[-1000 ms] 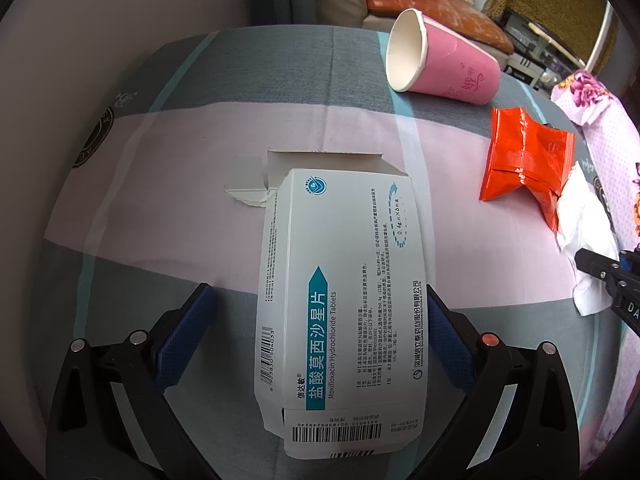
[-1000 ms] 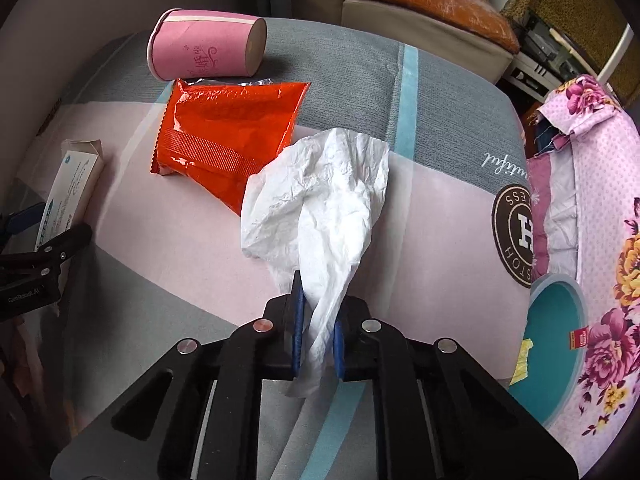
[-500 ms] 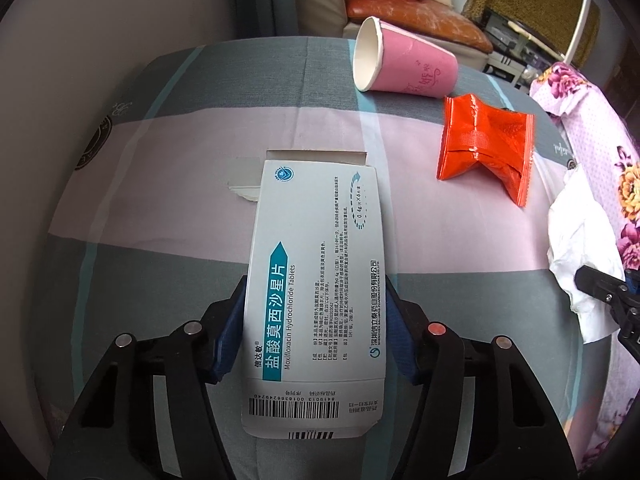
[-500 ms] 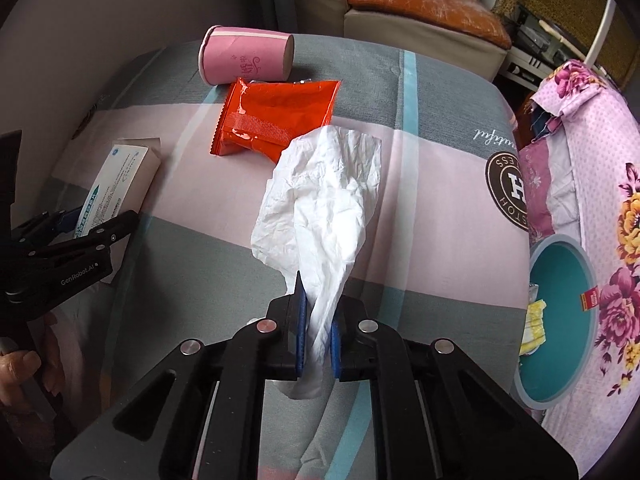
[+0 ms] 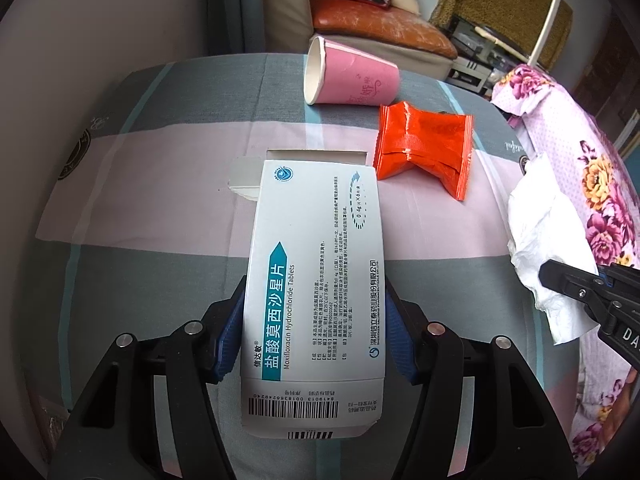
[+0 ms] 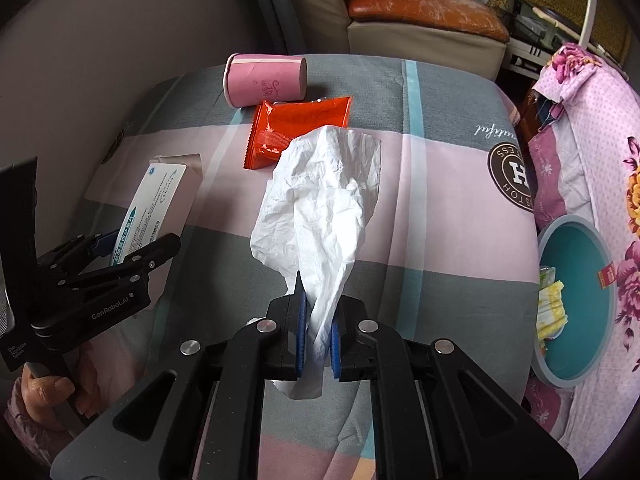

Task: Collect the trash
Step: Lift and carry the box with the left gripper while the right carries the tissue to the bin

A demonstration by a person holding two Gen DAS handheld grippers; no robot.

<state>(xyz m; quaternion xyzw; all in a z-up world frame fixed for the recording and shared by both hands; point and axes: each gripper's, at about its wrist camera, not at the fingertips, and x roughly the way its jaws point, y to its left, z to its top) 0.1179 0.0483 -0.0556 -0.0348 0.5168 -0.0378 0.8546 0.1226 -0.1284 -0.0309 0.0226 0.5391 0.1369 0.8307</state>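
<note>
Left gripper (image 5: 314, 328) clamps the medicine box (image 5: 316, 280), right gripper (image 6: 318, 334) pinches the crumpled tissue (image 6: 320, 200).

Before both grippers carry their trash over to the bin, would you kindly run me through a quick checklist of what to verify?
1. Left gripper shut on the medicine box, pads on both long sides: ok.
2. Right gripper shut on the white tissue: ok, though only its lower tail is pinched.
3. Teal bin within sight at the bed's right edge, mouth open, some trash already inside: ok.
4. Tissue hanging free of the orange wrapper: cannot tell; they overlap in the right wrist view.
5. All trash collected: not ok; the pink cup and wrapper remain on the bed.
</note>
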